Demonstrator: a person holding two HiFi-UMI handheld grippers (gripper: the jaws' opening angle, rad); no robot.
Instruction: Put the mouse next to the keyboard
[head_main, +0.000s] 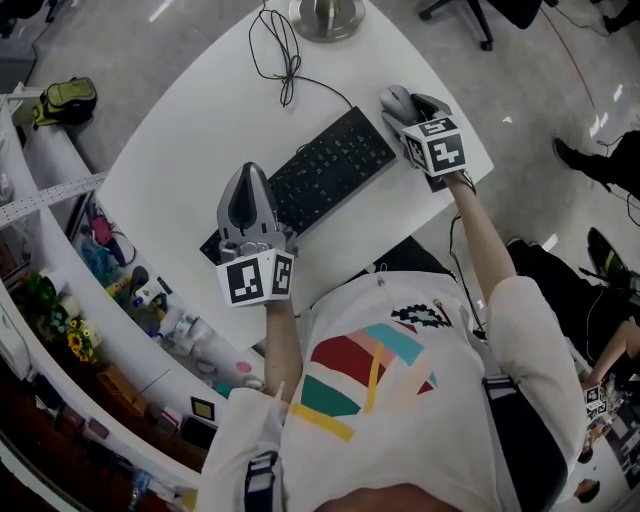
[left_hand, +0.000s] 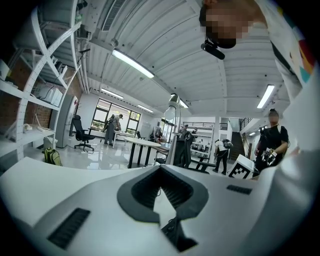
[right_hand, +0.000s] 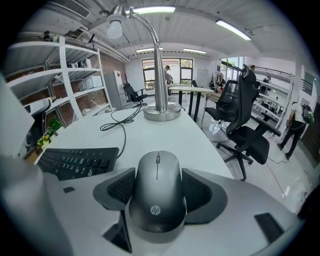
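A grey mouse lies between the two dark pads of my right gripper. The pads touch both of its sides, so the gripper is shut on it. It is just right of the black keyboard, near the right edge of the white table. I cannot tell whether the mouse rests on the table. My left gripper hangs over the keyboard's near left end, shut and with nothing in it, and its view tilts up toward the ceiling.
A lamp with a round metal base stands at the far end of the table. A black cable loops between it and the keyboard. A black office chair stands off the table's right side. A cluttered shelf runs along the left.
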